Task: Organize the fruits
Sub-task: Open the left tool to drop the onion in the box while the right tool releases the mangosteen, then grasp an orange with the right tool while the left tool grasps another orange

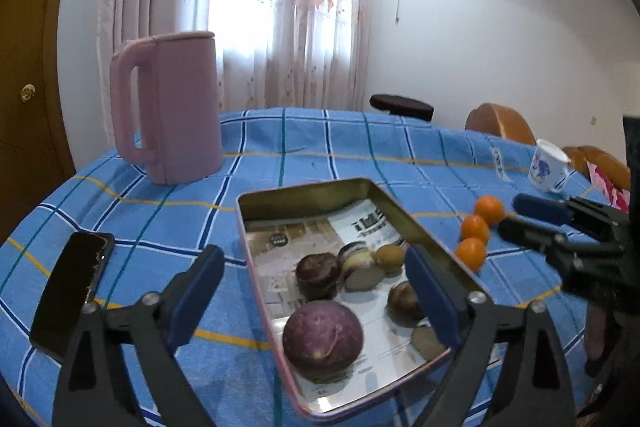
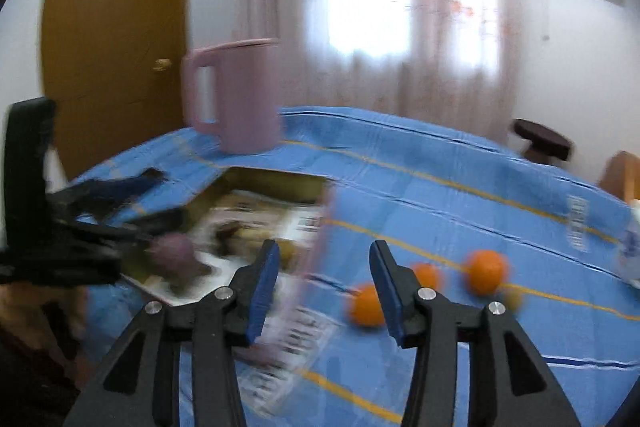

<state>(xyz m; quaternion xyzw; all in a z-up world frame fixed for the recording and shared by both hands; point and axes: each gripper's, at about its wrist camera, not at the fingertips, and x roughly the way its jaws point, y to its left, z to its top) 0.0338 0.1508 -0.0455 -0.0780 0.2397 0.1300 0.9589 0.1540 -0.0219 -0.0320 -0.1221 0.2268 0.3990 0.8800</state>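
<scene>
A metal tray (image 1: 304, 187) on the blue checked tablecloth holds several fruits on printed paper: a big purple one (image 1: 322, 337) nearest, a darker purple one (image 1: 318, 273), and a brown kiwi (image 1: 390, 257). My left gripper (image 1: 316, 291) hangs wide open over the tray's near end, its pads clear of the big purple fruit. Three oranges (image 1: 475, 229) lie in a row on the cloth right of the tray. The right wrist view is blurred. In it my right gripper (image 2: 325, 287) is open and empty, low over the cloth between the tray's edge (image 2: 326, 227) and the nearest orange (image 2: 366, 305).
A tall pink jug (image 1: 172, 111) stands behind the tray at the left. A black phone (image 1: 74, 287) lies left of the tray. A white mug with a blue print (image 1: 546, 167) sits at the far right. A dark stool (image 1: 402, 107) and wooden chairs stand beyond the table.
</scene>
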